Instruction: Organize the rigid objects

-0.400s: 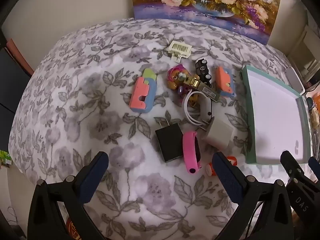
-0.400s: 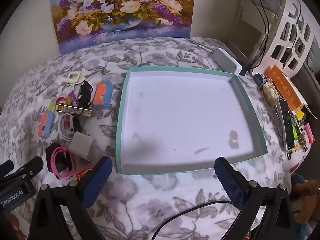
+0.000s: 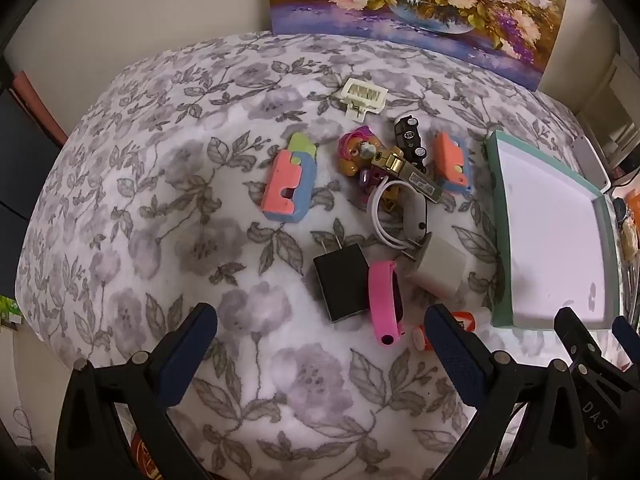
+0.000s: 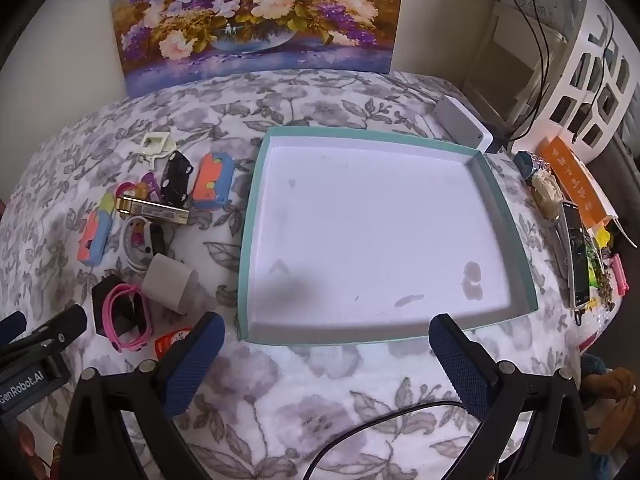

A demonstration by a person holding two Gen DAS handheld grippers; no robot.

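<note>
Both tools were spread wide and empty: the left gripper [image 3: 320,342] hung over the clutter, the right gripper [image 4: 326,346] over the tray's [image 4: 250,236] near rim. Left to right on the cloth [image 3: 160,200] lay a foam block [image 3: 286,186], black charger [image 3: 340,284], pink band [image 3: 384,300] and white plug [image 3: 440,268]. The chargers looked stiff, light and smooth, best pinched across their flat sides; the band seemed springier and likelier to slip.

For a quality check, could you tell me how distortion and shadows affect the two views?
Left wrist view: fisheye bows the floral tablecloth, corners black, black charger sharp. Right wrist view: same bowing, and a soft shadow darkens the near-left floor of the teal tray.
</note>
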